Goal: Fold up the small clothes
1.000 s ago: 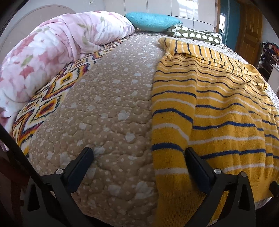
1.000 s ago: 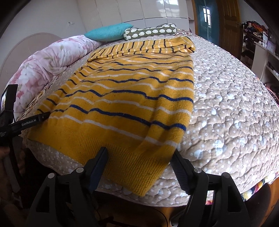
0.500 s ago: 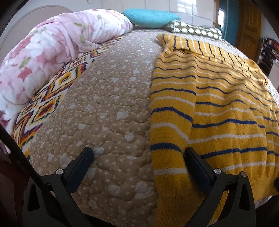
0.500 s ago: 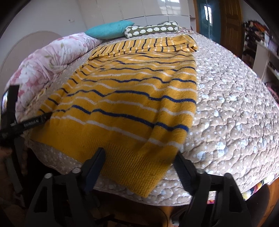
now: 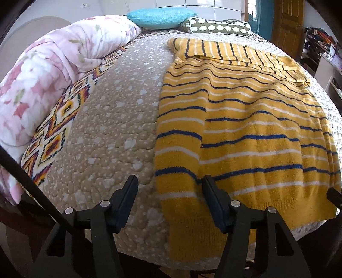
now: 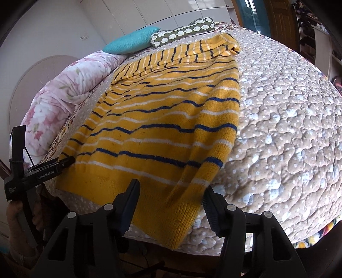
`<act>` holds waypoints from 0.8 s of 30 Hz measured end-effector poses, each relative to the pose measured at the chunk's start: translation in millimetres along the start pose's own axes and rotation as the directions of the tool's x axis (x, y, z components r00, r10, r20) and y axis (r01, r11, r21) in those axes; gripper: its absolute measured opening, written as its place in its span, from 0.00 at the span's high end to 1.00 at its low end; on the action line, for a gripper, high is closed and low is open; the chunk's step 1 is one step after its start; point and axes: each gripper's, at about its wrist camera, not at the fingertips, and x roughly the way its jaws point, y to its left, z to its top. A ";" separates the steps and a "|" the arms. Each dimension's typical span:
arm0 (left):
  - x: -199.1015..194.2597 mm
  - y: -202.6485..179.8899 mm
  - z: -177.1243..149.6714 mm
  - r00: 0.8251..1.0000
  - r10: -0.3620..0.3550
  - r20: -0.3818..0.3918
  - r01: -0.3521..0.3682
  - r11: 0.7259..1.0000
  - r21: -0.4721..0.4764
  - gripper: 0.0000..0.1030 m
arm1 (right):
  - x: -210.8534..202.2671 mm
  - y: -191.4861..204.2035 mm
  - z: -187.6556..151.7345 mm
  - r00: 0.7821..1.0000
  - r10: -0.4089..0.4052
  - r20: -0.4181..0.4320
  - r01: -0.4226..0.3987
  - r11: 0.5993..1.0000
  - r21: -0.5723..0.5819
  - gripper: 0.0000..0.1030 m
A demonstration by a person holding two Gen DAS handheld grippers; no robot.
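Observation:
A yellow sweater (image 5: 245, 132) with blue and white stripes lies flat on the tan quilted bedspread (image 5: 111, 128), sleeves folded in, hem at the near bed edge. My left gripper (image 5: 168, 190) hovers over the hem's left corner. Its jaws are closing, the folded left strip of the sweater lies between them, and the pads are not pressing on it. My right gripper (image 6: 171, 194) is over the hem's right corner of the sweater (image 6: 162, 119). Its jaws are also closing, with knit between them but not pinched. One left-gripper finger (image 6: 62, 163) shows at the hem's far corner.
A pink floral duvet (image 5: 53, 74) is bunched along the left side of the bed. A teal pillow (image 5: 160, 18) and a green patterned bolster (image 5: 215, 26) lie at the head. A wooden door (image 5: 288, 21) and cluttered shelves (image 5: 320, 42) stand to the right.
Both pairs of jaws have narrowed, the left sharply in the last half second. Both views have lifted and rolled a little. The sweater lies where it was.

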 end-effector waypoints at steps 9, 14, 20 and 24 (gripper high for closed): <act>3.1 4.2 -3.6 1.000 0.009 -0.016 -0.009 1.000 -0.014 0.35 | 3.1 0.3 -2.0 1.000 -0.008 0.008 0.008 1.000 0.008 0.39; 4.1 3.8 -4.4 1.000 0.010 -0.016 -0.010 1.000 -0.018 0.33 | 4.0 0.7 -2.0 1.000 -0.008 0.010 0.008 1.000 0.009 0.39; 4.6 4.2 -4.8 1.000 0.014 -0.016 -0.015 1.000 -0.021 0.29 | 5.8 -0.8 -1.4 1.000 -0.012 0.013 0.012 1.000 0.003 0.39; 6.3 5.5 -5.2 1.000 0.022 -0.016 -0.022 0.999 -0.028 0.26 | 5.9 -0.2 -1.9 1.000 -0.011 0.012 0.011 1.000 0.002 0.38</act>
